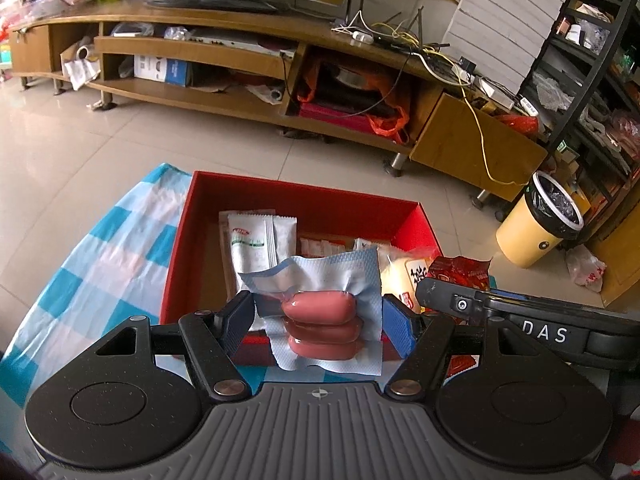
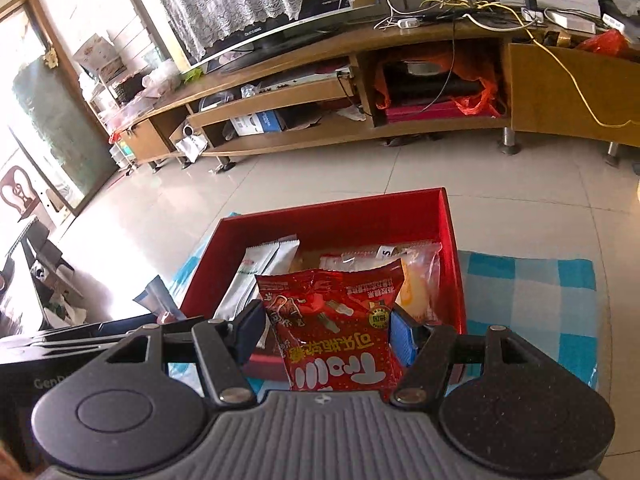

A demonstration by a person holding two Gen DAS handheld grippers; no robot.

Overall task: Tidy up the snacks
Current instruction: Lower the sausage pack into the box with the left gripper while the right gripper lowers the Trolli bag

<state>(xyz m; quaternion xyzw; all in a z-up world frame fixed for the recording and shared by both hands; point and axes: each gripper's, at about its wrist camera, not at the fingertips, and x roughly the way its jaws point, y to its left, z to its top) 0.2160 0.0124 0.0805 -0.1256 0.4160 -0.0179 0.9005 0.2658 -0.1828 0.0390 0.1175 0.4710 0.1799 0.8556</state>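
My left gripper [image 1: 318, 314] is shut on a clear-and-pale-blue pack of pink sausages [image 1: 320, 312], held over the near edge of the red box [image 1: 180, 248]. My right gripper [image 2: 326, 330] is shut on a red snack bag with white lettering [image 2: 336, 320], also at the near edge of the red box [image 2: 454, 248]. Inside the box lie white sachets [image 1: 256, 240], a yellowish packet [image 1: 402, 272] and other small packs. The right gripper's body [image 1: 520, 320] shows at the right of the left wrist view, with the red bag [image 1: 460, 270] beyond it.
The box stands on a blue-and-white checked cloth [image 1: 100, 264] on a table. Beyond lies a tiled floor, a long wooden TV stand [image 1: 248, 52] with cables, a yellow bin [image 1: 540, 220] and a dark shelf rack [image 1: 600, 60] at right. The left gripper's body [image 2: 60, 344] shows at lower left.
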